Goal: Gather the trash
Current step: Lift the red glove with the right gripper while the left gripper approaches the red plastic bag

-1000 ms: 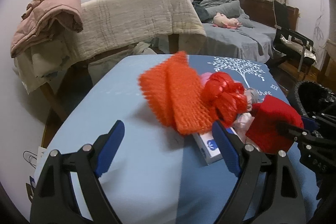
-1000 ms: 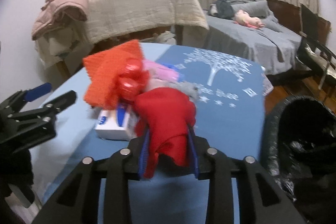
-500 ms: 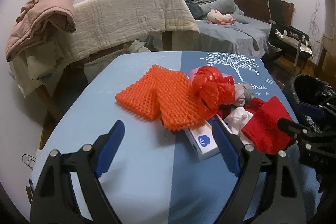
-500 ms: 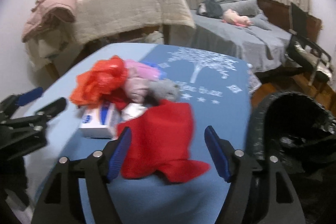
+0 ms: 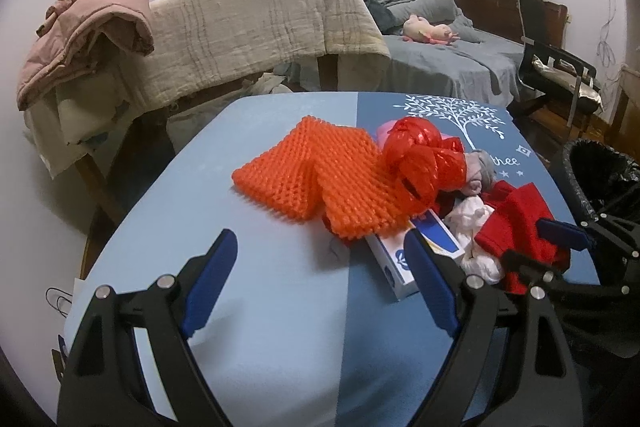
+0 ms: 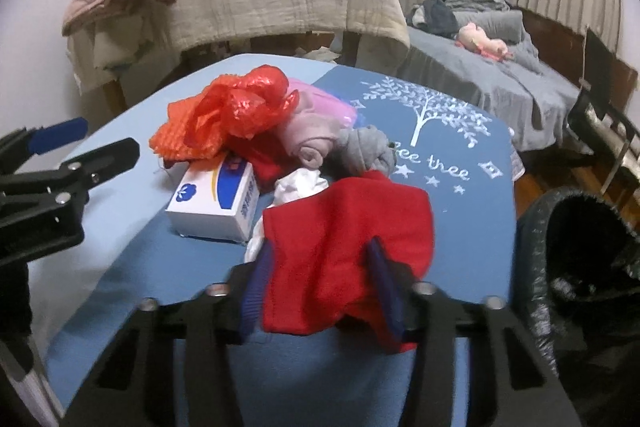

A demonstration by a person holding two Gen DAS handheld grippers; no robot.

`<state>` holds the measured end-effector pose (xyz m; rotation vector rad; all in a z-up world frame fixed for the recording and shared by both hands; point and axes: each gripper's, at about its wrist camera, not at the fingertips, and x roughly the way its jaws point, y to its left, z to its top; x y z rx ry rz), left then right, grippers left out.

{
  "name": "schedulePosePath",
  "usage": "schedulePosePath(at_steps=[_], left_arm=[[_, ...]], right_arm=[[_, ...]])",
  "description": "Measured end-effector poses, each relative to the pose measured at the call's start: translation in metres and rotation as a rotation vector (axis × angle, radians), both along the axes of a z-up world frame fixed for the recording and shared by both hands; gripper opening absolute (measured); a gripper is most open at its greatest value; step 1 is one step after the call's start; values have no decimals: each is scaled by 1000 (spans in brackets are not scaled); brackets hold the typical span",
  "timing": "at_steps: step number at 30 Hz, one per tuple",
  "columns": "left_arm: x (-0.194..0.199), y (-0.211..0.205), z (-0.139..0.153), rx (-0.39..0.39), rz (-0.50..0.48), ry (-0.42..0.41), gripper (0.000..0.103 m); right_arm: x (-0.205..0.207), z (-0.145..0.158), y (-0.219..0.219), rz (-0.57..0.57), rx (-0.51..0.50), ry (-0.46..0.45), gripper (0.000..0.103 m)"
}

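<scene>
On table (image 5: 260, 307): one red cloth (image 6: 352, 239), one box (image 6: 216, 203).

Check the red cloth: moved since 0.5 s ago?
Yes. In the right wrist view the red cloth now sits between the right tongs, nearer the table edge, farther from the box.

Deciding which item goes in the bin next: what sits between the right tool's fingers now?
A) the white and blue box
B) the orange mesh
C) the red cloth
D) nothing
C: in the right wrist view the red cloth bunches between the two fingers of the right tool, while the orange mesh and the box lie farther off on the table.
</scene>
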<state>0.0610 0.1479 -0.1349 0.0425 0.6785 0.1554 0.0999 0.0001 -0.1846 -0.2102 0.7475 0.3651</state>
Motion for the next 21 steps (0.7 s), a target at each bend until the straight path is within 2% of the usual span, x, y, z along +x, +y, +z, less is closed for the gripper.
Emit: schedulePosePath(at_steps=[2,4,8,14,21], left_arm=[[-1,0,0,-1,-2,0,83],[-1,-1,0,0,-5,-2,83],[-1,-4,2,-3,-9,-7,83],[-1,-11,8,-3,-28,-17,83],[5,-19,24,-14,-47,-44,83]], right_arm=[[1,4,-7,-18,17,2,13],[4,10,-21,-35,92,26,8],[7,22,-38,-46,172,48,7],[7,34,-49,-66,221,59,7],[9,70,-60,-59,265,-11,7]])
